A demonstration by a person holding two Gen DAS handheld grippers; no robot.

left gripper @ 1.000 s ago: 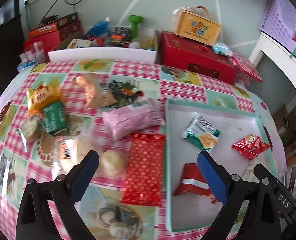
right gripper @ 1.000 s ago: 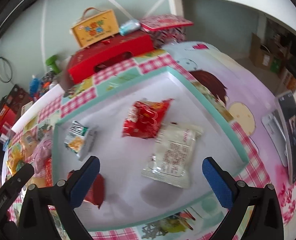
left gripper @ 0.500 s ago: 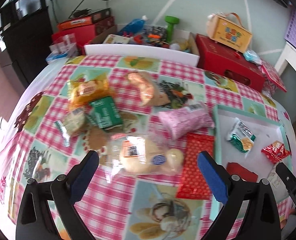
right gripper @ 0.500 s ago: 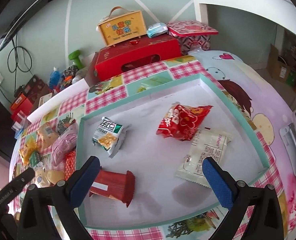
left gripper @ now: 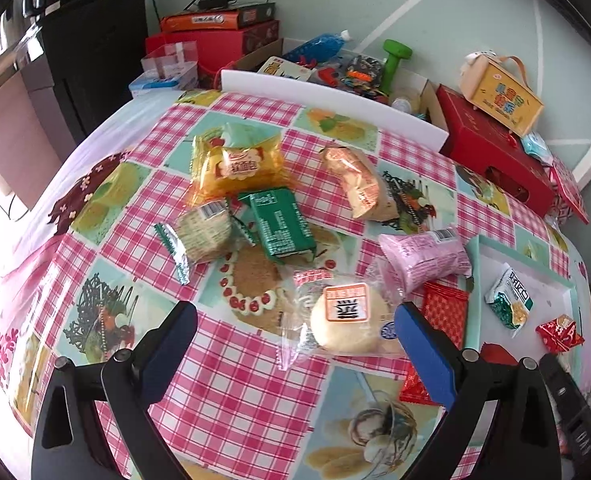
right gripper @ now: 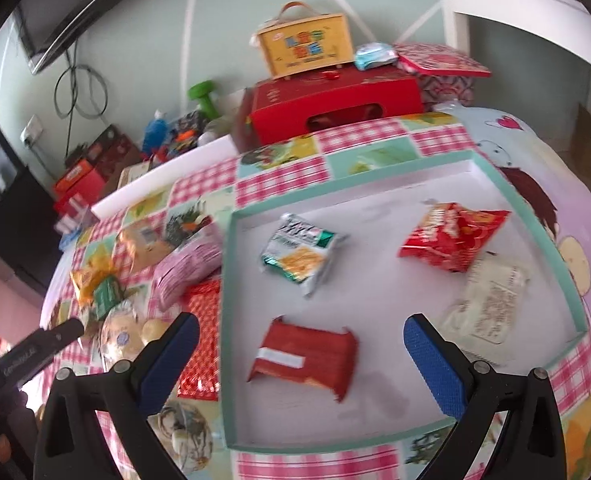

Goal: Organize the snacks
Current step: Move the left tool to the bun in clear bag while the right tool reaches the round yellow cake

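My left gripper (left gripper: 295, 328) is open and empty, above the checked tablecloth, with a clear bag of buns (left gripper: 345, 320) between its fingers. Beyond lie a green packet (left gripper: 281, 224), a round cracker pack (left gripper: 203, 234), a yellow packet (left gripper: 237, 164), an orange bag (left gripper: 359, 184), a pink packet (left gripper: 423, 258) and a red patterned packet (left gripper: 441, 314). My right gripper (right gripper: 297, 338) is open and empty over the teal-rimmed tray (right gripper: 225, 280), which holds a red bar (right gripper: 305, 362), a green-white packet (right gripper: 301, 258), a red bag (right gripper: 451, 240) and a white packet (right gripper: 489, 300).
A red box (right gripper: 335, 108) with a yellow carry case (right gripper: 307, 44) on it stands at the table's far edge. A white board (left gripper: 335, 100) and a box of clutter with a green dumbbell (left gripper: 393, 62) lie behind the table. A black cabinet (left gripper: 91, 40) stands far left.
My left gripper has swung left, from over the tray's edge to over the loose snacks, and now frames the bun bag. My right gripper has pulled back and left, showing more of the tray.
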